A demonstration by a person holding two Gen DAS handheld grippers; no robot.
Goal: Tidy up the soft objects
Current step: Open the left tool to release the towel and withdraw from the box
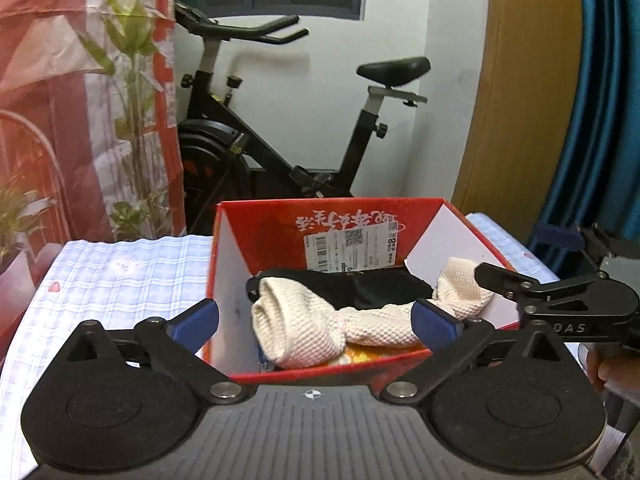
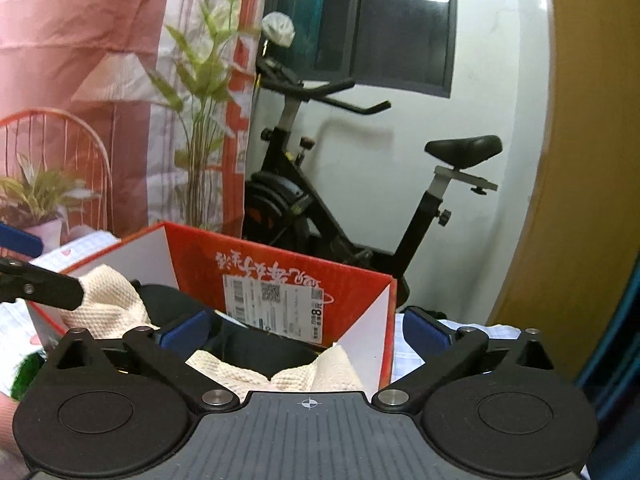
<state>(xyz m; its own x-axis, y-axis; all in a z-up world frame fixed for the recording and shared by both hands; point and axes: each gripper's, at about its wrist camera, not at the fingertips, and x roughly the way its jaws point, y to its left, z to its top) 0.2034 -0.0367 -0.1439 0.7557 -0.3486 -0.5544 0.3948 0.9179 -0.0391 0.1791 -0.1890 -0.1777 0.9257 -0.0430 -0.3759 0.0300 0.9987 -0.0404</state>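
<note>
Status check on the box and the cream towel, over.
Left gripper open, right gripper open. Cream waffle towel lies released in red cardboard box, over black cloth. Nothing blocking.

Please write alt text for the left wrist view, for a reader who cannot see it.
A cream waffle-knit cloth lies inside an open red cardboard box, over a black garment, between the wide-open fingers of the left gripper. The box stands on a blue checked sheet; an exercise bike stands behind.

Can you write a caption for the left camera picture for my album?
Open left gripper above a cream towel lying in a red box.
</note>
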